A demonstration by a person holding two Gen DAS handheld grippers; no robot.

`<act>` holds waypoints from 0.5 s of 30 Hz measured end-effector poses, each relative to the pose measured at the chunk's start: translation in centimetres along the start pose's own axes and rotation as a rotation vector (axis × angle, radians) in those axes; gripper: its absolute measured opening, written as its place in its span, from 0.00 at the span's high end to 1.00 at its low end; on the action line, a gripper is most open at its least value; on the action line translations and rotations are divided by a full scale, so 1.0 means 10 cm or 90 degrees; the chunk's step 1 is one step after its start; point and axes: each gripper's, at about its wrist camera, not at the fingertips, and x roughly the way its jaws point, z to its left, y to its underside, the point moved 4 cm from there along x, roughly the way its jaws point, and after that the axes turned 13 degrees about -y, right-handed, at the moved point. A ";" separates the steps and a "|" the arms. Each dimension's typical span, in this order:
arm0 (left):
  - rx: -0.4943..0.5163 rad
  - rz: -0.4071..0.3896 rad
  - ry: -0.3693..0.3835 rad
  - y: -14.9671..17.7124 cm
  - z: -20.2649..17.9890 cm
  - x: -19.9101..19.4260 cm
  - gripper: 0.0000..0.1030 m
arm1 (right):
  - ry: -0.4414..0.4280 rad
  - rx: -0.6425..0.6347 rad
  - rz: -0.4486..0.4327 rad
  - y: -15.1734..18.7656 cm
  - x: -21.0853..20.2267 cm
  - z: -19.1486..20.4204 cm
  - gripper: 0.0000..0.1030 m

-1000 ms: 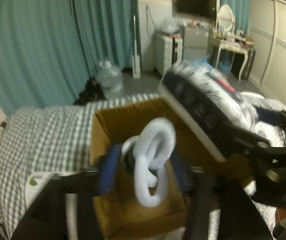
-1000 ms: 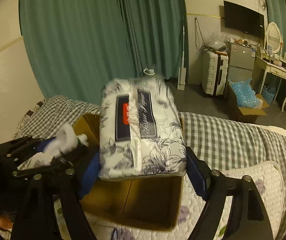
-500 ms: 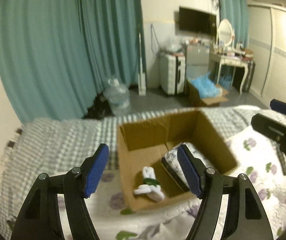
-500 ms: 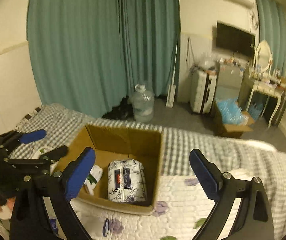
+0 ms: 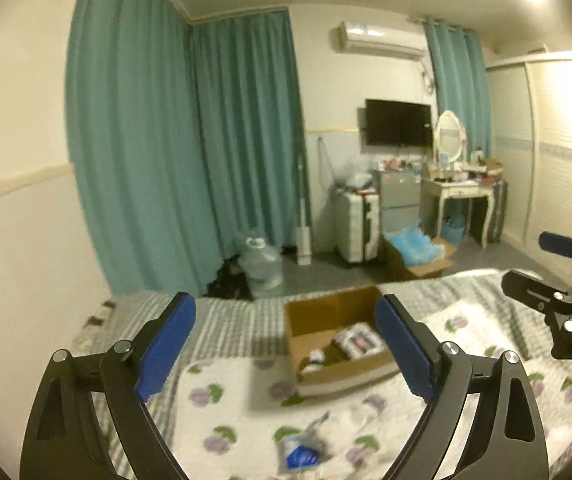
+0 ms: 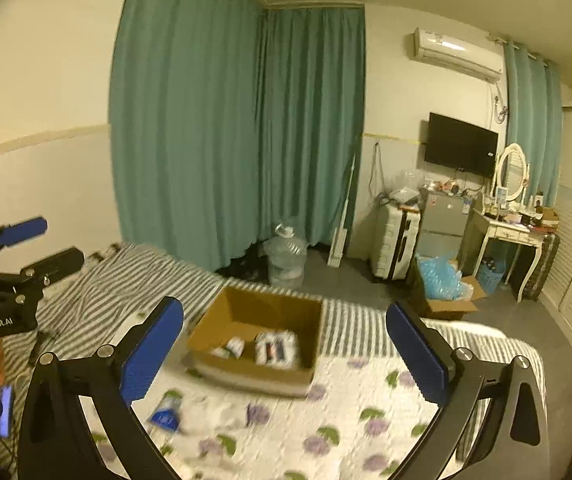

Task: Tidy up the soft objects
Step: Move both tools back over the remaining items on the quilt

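**Cardboard box on bed, both grippers empty**

Cardboard box (image 6: 258,340): open-topped, on the bed (image 6: 365,420) toward its foot edge. Contents: tissue pack (image 6: 277,347) beside white sock bundle (image 6: 233,347). Small blue-white packet (image 6: 164,416): on the floral quilt, near the box. Left gripper (image 5: 286,352): fingers spread wide, holding nothing. Right gripper (image 6: 286,352): likewise spread, holding nothing

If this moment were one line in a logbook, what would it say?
left gripper: open, holds nothing | right gripper: open, holds nothing | cardboard box on bed: tissue pack and white sock bundle inside | blue-white packet lies on quilt
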 end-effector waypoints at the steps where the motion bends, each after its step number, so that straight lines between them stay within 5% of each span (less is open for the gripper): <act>1: 0.005 -0.002 -0.012 0.08 0.04 -0.08 0.10 | 0.000 -0.002 0.008 0.07 -0.02 0.05 0.01; 15: -0.035 0.148 -0.027 1.74 0.07 0.05 0.10 | -0.107 0.041 0.193 1.90 0.63 0.67 0.01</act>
